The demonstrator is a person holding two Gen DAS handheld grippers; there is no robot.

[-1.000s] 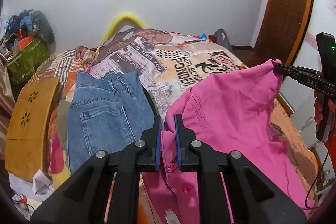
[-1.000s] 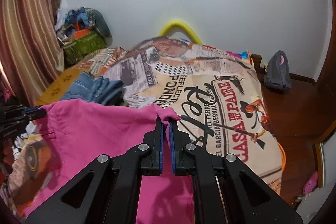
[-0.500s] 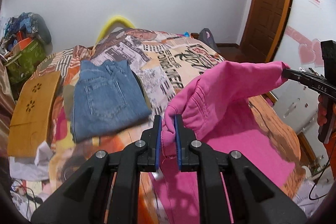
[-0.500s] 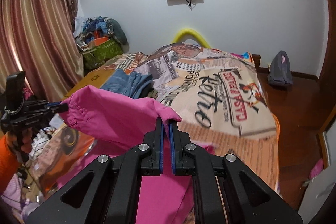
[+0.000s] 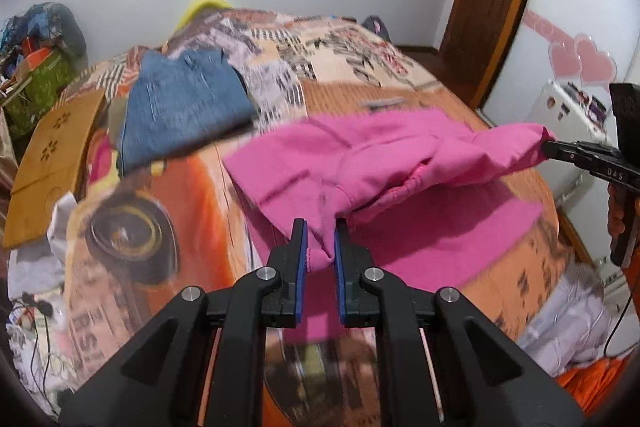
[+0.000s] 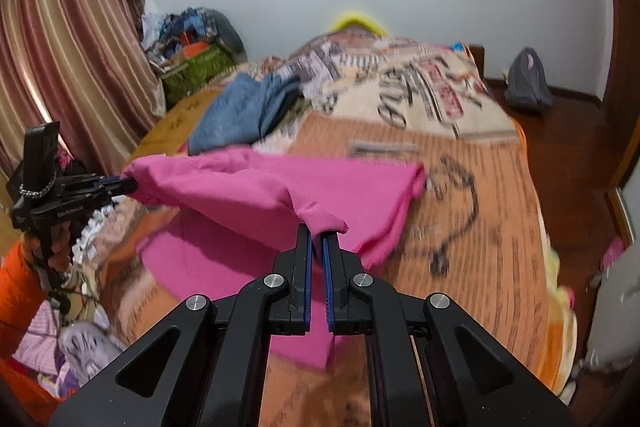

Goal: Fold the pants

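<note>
Pink pants (image 5: 384, 151) hang partly raised over the printed bedspread (image 5: 160, 227): plain bright pink cloth, slack and creased, a gathered elastic band visible along the lifted fold, far part lying flat on the bed. One edge is pinched between the blue-padded fingers of the left gripper (image 5: 318, 247), pressed onto a bunched corner; the opposite edge is clamped by the right gripper (image 6: 317, 243), fingers nearly together with cloth spilling over the tips. The fabric sags between the two holds. Folded blue jeans (image 5: 184, 107) lie farther up the bed, just beyond the pink cloth. A wooden board (image 5: 52, 151) rests at the bed's left side.
</note>
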